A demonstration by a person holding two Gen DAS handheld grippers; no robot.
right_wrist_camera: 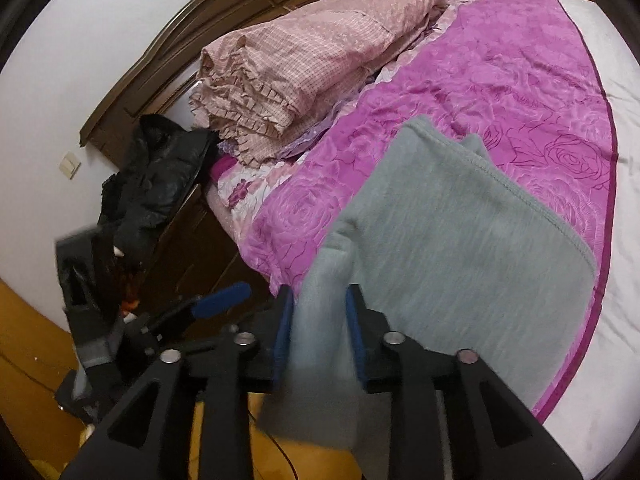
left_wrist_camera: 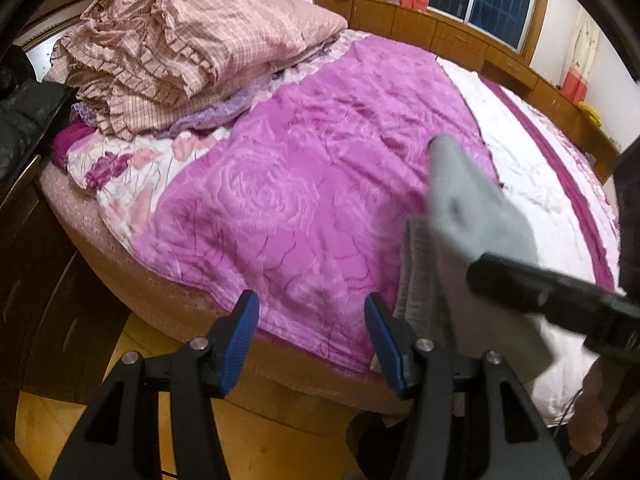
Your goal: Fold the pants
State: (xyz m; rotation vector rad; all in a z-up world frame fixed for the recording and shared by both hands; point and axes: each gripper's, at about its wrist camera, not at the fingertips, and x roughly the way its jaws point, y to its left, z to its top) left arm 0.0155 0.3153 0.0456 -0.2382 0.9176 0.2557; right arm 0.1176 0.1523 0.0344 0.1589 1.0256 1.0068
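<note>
Bed (left_wrist_camera: 280,216) holds grey pants (right_wrist_camera: 460,248) partly laid, unfolded; right gripper (right_wrist_camera: 320,332) clamps one end, left gripper (left_wrist_camera: 308,340) spread and idle, folding apparently barely begun.

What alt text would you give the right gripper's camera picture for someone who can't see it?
The right gripper pinches a bunched edge of grey pants between blue pads, the rest spread over a magenta rose-patterned quilt on a bed. A folded pink checked blanket lies behind; the left gripper shows at lower left.
</note>
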